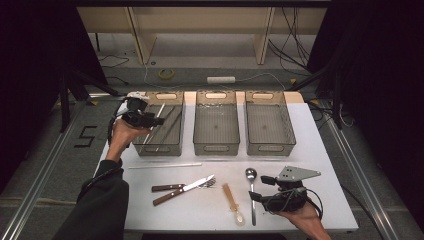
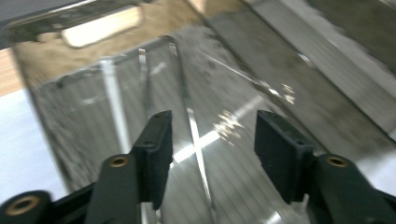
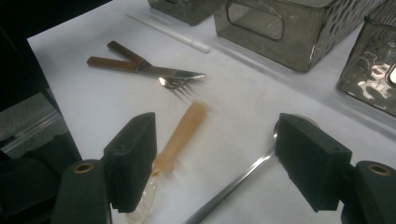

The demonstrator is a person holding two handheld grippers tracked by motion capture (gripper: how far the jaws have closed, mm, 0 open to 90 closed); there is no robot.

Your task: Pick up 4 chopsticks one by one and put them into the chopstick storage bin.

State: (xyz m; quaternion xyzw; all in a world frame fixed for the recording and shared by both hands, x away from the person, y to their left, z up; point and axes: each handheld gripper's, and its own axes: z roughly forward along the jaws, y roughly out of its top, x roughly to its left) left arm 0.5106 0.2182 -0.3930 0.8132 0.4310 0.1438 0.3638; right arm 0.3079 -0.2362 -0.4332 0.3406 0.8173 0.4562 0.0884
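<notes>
Left gripper (image 1: 152, 120), fingers spread, drops a straw (image 2: 198, 149) into the left bin (image 1: 150, 147); next, the right gripper (image 3: 215, 163), fingers spread, should take the spoon (image 3: 233, 184).

Dark sleeve (image 1: 102, 200), black left gripper (image 1: 150, 120), brass-coloured screws, grey three-cornered plate (image 1: 296, 173)

Overhead light falls brightly on the white worktop (image 1: 320, 150) while surroundings sink into darkness; the left gripper view is motion-blurred, with glare streaks.
</notes>
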